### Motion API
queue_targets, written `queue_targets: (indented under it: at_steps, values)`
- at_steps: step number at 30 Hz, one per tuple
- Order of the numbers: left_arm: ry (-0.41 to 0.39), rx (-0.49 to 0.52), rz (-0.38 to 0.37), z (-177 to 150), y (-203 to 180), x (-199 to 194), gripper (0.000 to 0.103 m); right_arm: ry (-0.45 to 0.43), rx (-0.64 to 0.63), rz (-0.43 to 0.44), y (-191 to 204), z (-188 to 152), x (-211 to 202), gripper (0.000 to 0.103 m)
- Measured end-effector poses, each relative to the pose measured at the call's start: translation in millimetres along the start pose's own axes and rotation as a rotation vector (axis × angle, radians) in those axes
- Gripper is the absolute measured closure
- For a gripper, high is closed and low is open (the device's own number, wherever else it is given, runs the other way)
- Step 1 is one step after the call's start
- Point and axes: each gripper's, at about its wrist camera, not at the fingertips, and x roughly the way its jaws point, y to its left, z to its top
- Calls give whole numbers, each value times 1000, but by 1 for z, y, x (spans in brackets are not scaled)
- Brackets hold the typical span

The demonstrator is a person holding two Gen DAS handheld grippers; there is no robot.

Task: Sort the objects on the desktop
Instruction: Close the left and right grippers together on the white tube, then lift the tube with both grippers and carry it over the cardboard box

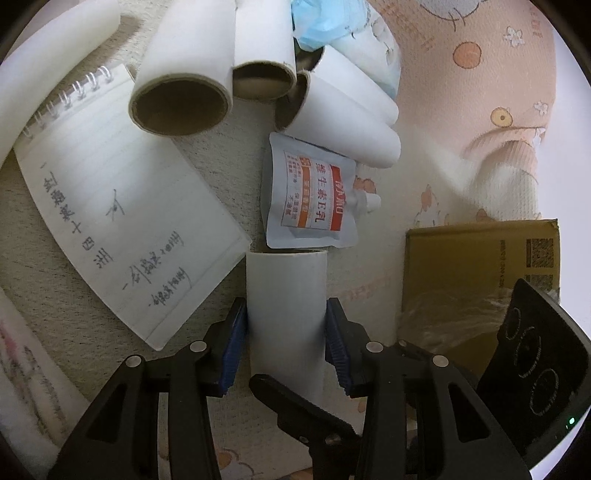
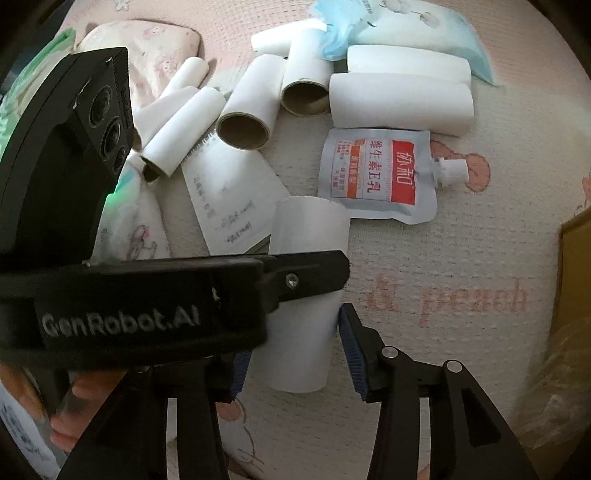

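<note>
Item one, my landmark: a white paper tube [image 1: 286, 310] lying on the pale knitted cover [image 1: 221, 158], its near end lost behind my own rig in the left view. My left tongs [image 1: 286, 345] are clamped on this tube, blue pads [image 1: 234, 350] pressed against both its sides. My right tongs [image 2: 295, 354] straddle the same tube [image 2: 308, 295] with the jaws apart; the right pad stands just off its side, while the left pad is mostly hidden under the black body of the left tool [image 2: 166, 295], so I cannot tell whether it touches. Item two: a white sachet [image 1: 310, 195] with red and orange print and a capped spout, just beyond the tube's far end; the small print is too fine to read. Item three: a spiral notebook [image 1: 125, 206] open at a handwritten page, left of the tube, its writing blurred. Item four: a cluster of further tubes [image 1: 181, 99] beyond the sachet, several showing brown card mouths; their far ends are cut off by the frame, so I give no count. Item five: a blue and white soft pack [image 2: 417, 29] behind that cluster, partly covered. Item six: a brown carton [image 1: 476, 280] right of the tube, with its lower part hidden behind glare and the right tool. Item seven: a printed white cloth or pack [image 2: 133, 229] left of the tube, half masked, kind uncertain.
</note>
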Motion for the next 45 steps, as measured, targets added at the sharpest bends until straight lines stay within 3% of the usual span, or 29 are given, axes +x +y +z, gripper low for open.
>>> queue_targets:
  at_steps: [6,10,17,25,33,39,45]
  values:
    - [12,72,-5,-12,-11,-7,58,-11,-14,-55,12,-10,-7,61]
    - [-49,170,8,-34,-32,-29,57,-48,-41,-86,24,-24,-24,61]
    - [-188,340,140,-80,-85,-62,58,-150,-68,-90,39,-53,-70,61]
    - [-226,537,224,-105,-146,-82,57,-297,-19,-48,26,-69,-130,61]
    - [-213,634,176,-119,-193,-93,57,-460,41,-92,20,-89,-173,62]
    - [-248,811,189,-135,-242,-100,57,-566,95,-116,9,-102,-216,62]
    - [-266,882,161,-129,-291,-110,57,-642,141,-153,-5,-99,-257,62]
